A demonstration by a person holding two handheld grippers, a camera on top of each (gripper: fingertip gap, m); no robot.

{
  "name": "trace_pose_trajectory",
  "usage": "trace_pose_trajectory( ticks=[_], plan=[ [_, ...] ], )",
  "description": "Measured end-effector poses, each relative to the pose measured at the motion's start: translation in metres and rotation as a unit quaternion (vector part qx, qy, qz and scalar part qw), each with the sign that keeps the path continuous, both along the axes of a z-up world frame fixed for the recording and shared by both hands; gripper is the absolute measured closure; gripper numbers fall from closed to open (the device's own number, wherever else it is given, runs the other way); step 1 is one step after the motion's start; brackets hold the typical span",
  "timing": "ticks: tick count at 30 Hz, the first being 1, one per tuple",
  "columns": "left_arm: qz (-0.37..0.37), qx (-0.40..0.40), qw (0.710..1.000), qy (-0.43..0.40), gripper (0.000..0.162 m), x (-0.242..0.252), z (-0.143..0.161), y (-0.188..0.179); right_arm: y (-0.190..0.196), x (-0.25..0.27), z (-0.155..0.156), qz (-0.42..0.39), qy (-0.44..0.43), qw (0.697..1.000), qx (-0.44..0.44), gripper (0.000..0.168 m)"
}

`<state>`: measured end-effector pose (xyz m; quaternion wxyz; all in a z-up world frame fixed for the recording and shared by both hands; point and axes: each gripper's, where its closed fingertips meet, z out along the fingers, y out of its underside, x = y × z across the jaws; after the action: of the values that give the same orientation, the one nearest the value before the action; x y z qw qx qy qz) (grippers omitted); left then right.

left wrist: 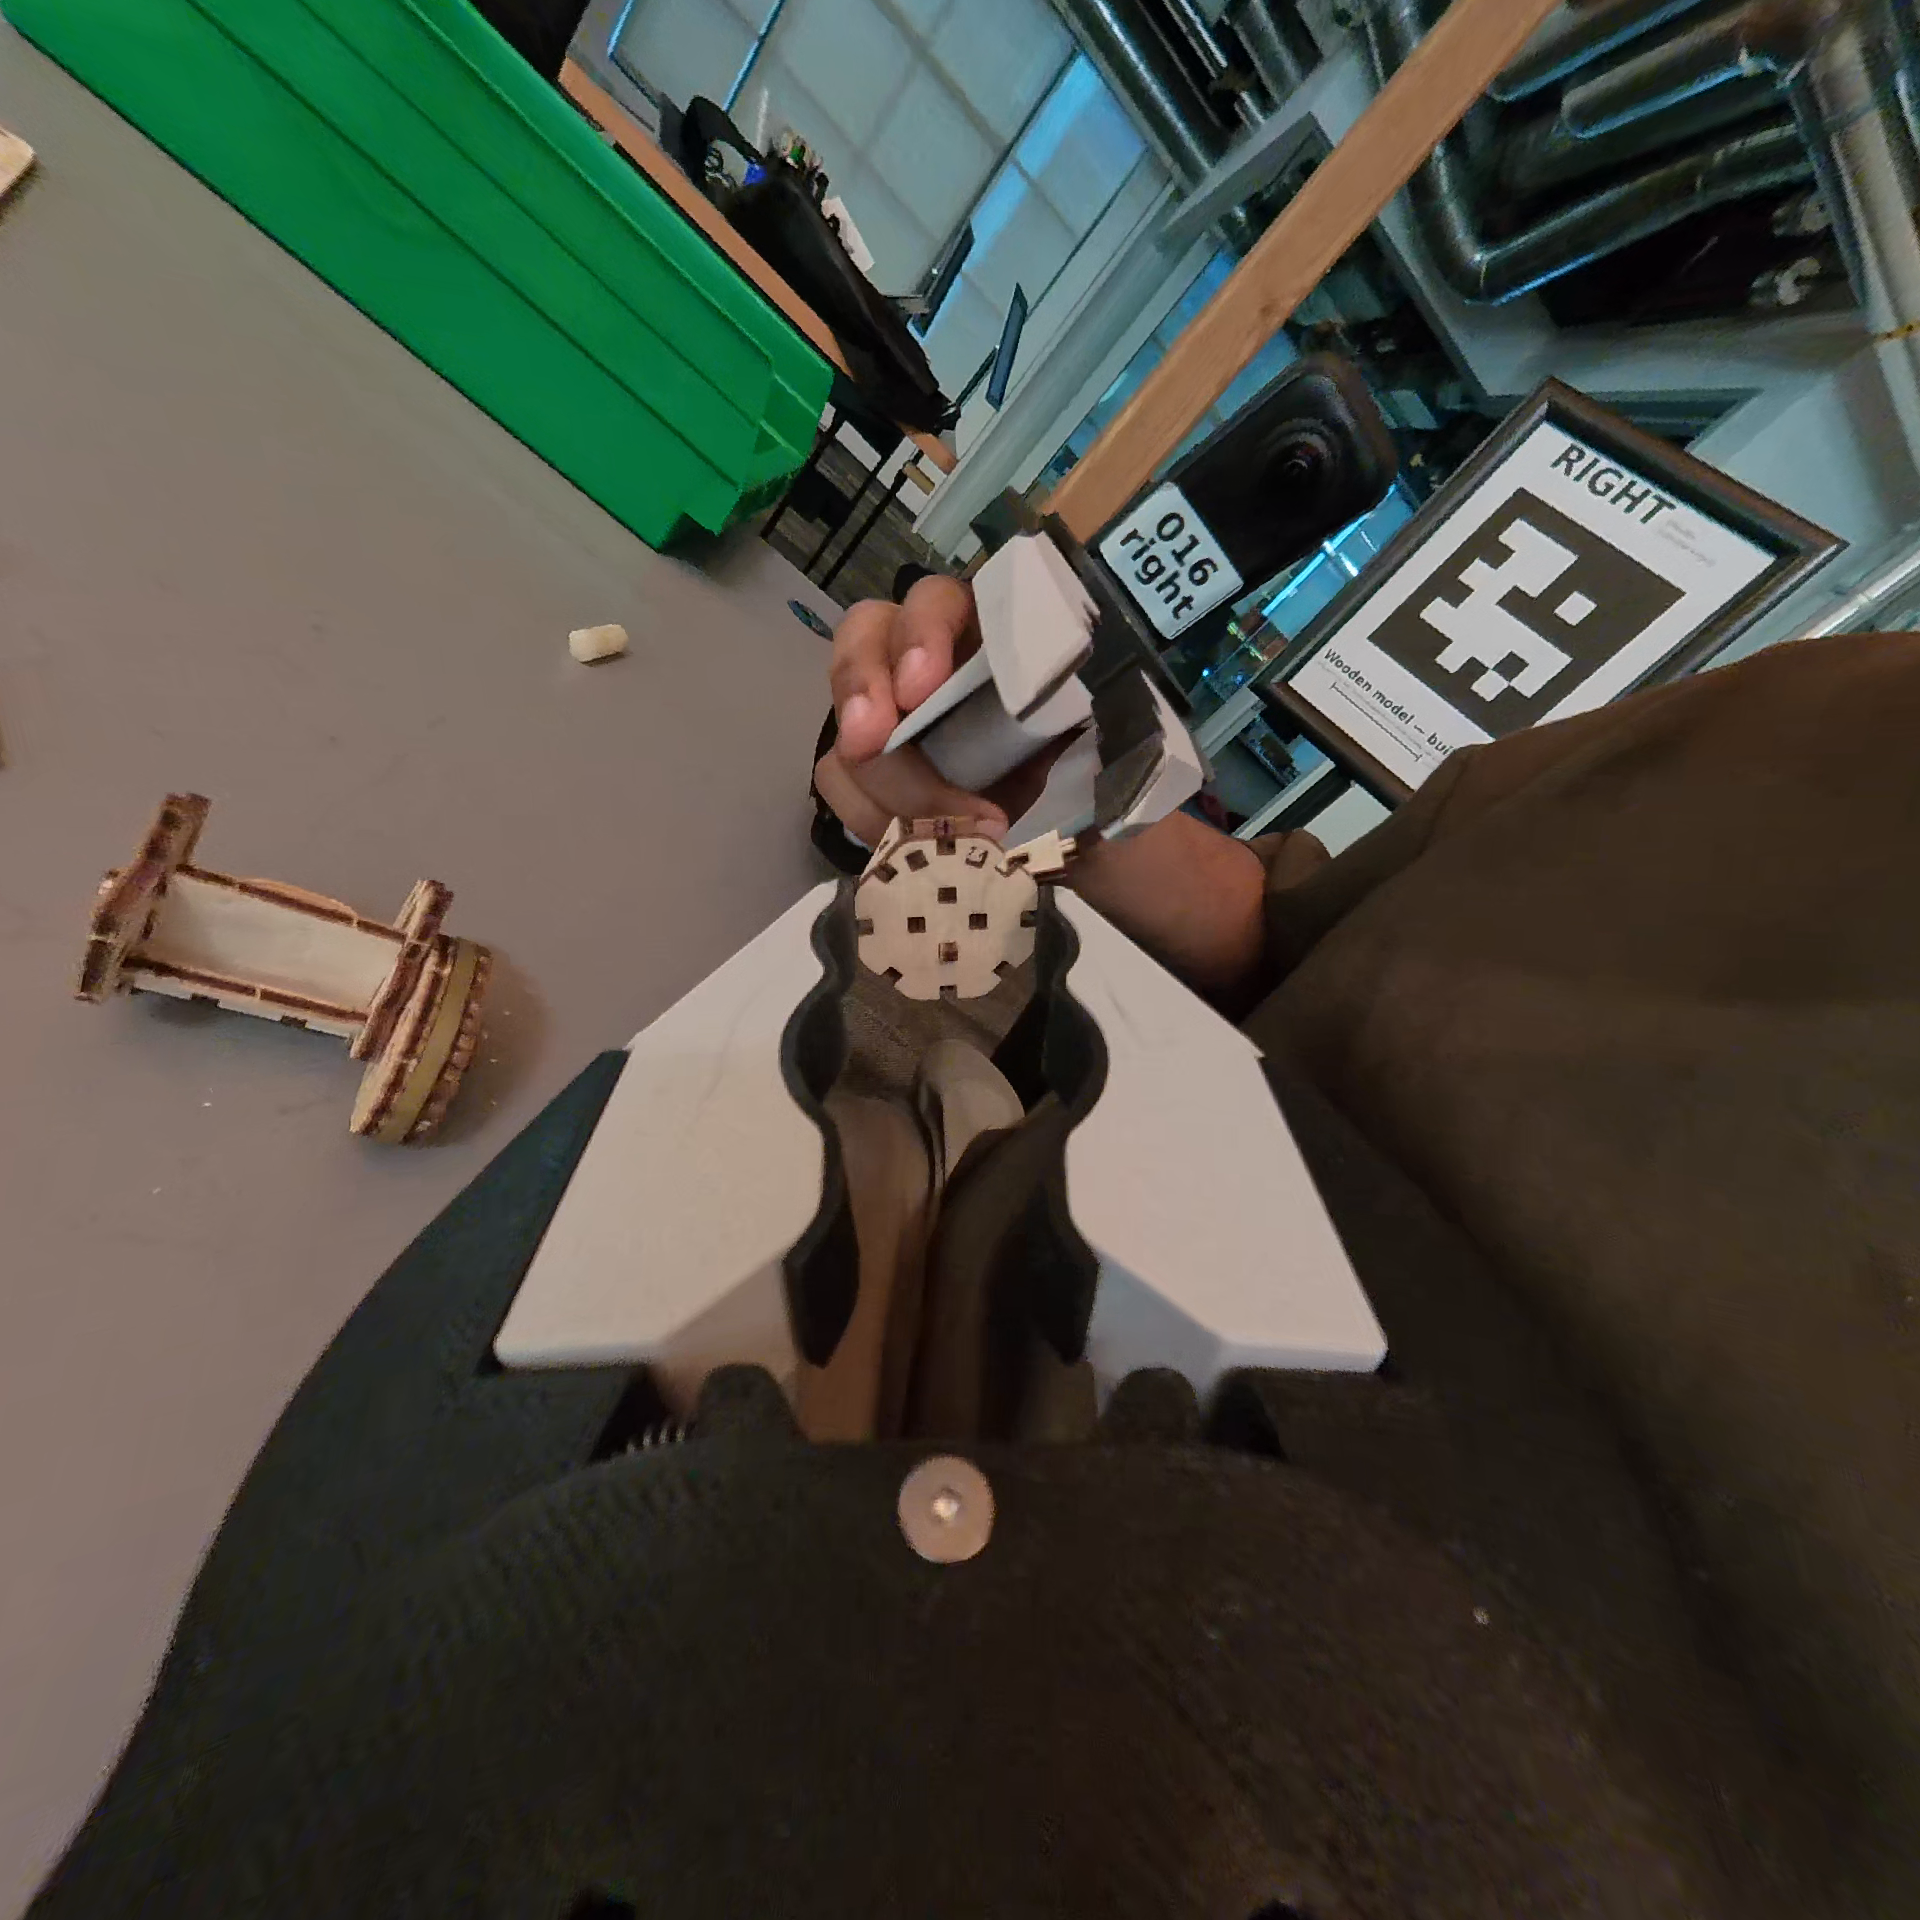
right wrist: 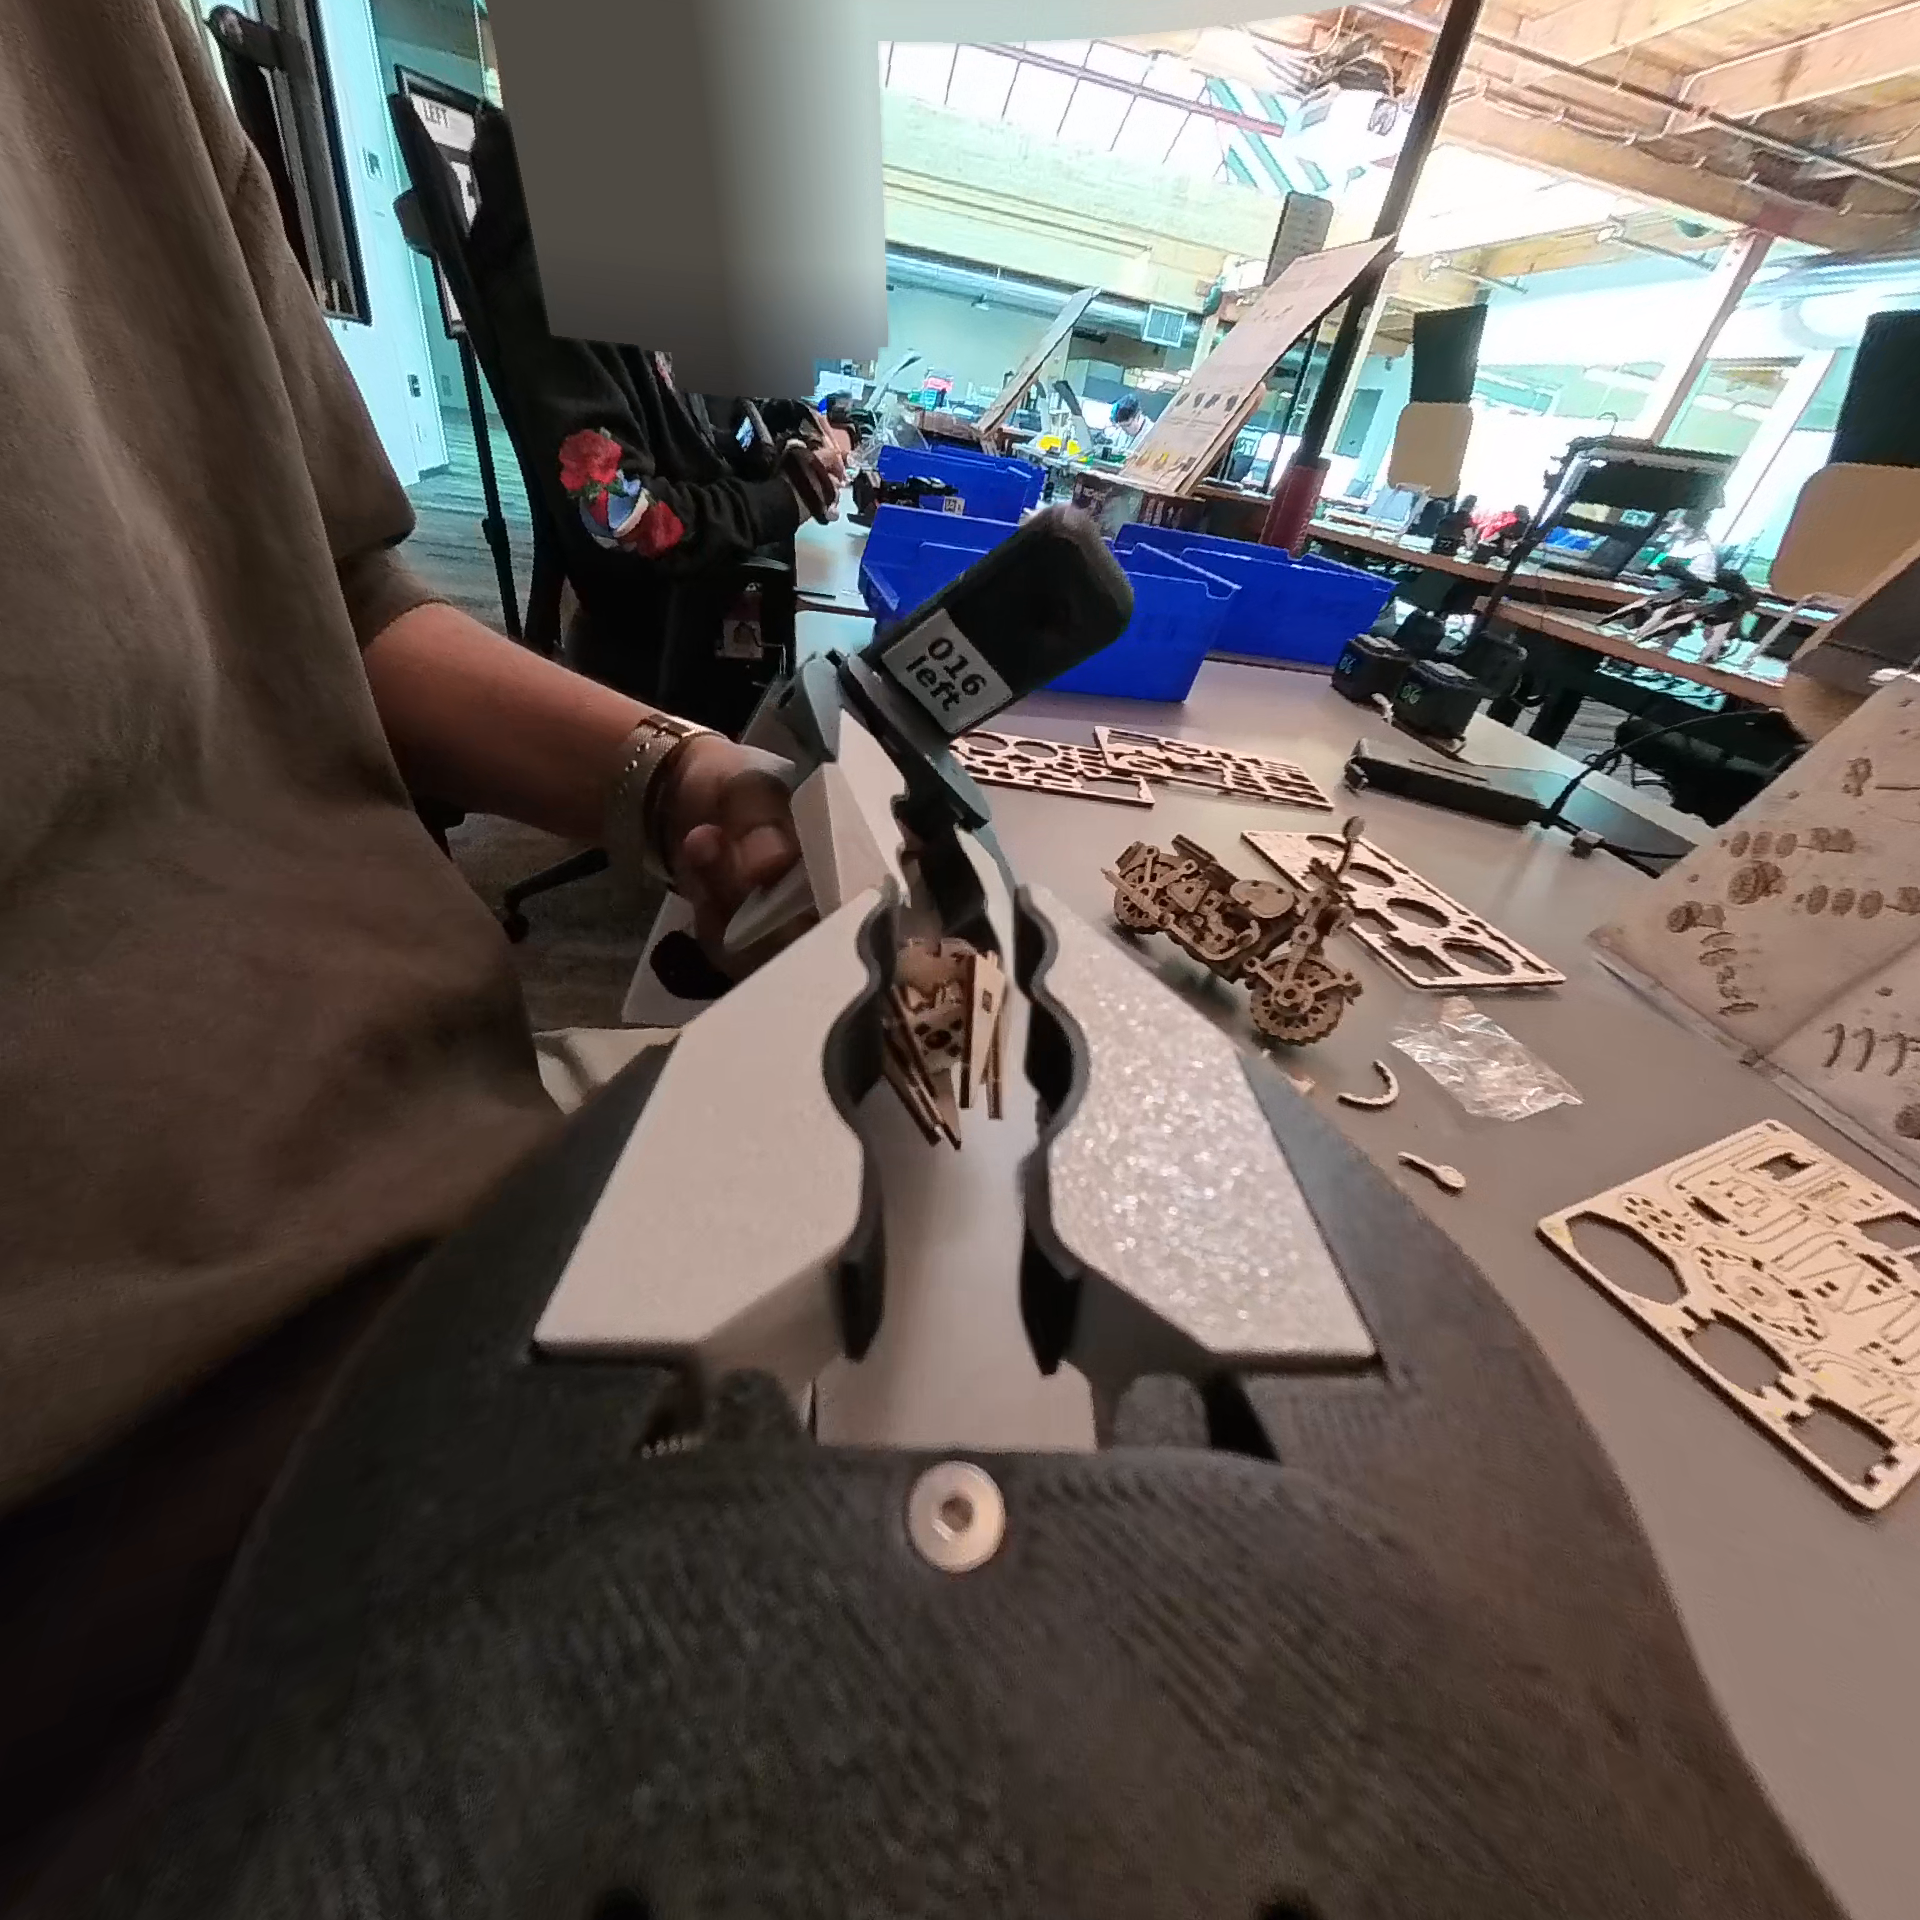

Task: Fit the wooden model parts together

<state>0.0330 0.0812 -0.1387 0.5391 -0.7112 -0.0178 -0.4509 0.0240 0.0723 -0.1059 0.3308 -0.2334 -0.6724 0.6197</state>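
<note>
My left gripper (left wrist: 945, 914) is shut on a round wooden disc (left wrist: 940, 935) with square holes, held in the air above the grey table (left wrist: 312, 582). My right gripper (left wrist: 1091, 826) comes in from above and is shut on a small toothed wooden piece (left wrist: 1044, 857) that touches the disc's upper right edge. In the right wrist view my right gripper (right wrist: 951, 920) has the wooden parts (right wrist: 940, 1023) between its fingers, with the left gripper (right wrist: 940, 878) just behind them. A wooden spool-like sub-assembly (left wrist: 281, 966) lies on the table to the left.
Green bins (left wrist: 468, 260) stand at the back left, with a small cork-like piece (left wrist: 597, 642) nearby. A finished wooden motorcycle (right wrist: 1236, 925), punched part sheets (right wrist: 1766, 1309) (right wrist: 1403, 914), a plastic bag (right wrist: 1475, 1060) and blue bins (right wrist: 1247, 613) are on the right. Another person (right wrist: 644, 499) stands behind. My left and right fingertips are right by each other.
</note>
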Motion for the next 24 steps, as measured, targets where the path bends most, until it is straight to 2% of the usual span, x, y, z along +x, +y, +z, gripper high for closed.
trace_pose_trajectory(
  ticks=[8, 15, 18, 20, 24],
  plan=[
    [0.044, -0.02, 0.998, -0.039, 0.132, -0.02, -0.002, 0.005, 0.027, -0.002, 0.0, -0.047, 0.011, 0.998, 0.03, 0.149],
    [0.034, -0.021, 0.997, -0.059, 0.132, -0.02, 0.0, 0.004, 0.009, -0.002, -0.018, -0.029, 0.005, 0.996, 0.087, 0.148],
    [0.022, -0.024, 0.998, -0.05, 0.133, -0.013, -0.003, 0.004, 0.005, -0.001, -0.019, -0.022, 0.005, 0.996, 0.087, 0.154],
    [0.018, -0.029, 0.999, -0.034, 0.133, -0.01, -0.006, 0.004, 0.005, -0.001, -0.018, -0.023, 0.01, 0.996, 0.085, 0.167],
    [0.02, -0.033, 0.999, -0.014, 0.133, -0.008, -0.009, 0.004, 0.013, 0.002, -0.001, -0.018, 0.017, 0.999, 0.026, 0.167]
  ],
)
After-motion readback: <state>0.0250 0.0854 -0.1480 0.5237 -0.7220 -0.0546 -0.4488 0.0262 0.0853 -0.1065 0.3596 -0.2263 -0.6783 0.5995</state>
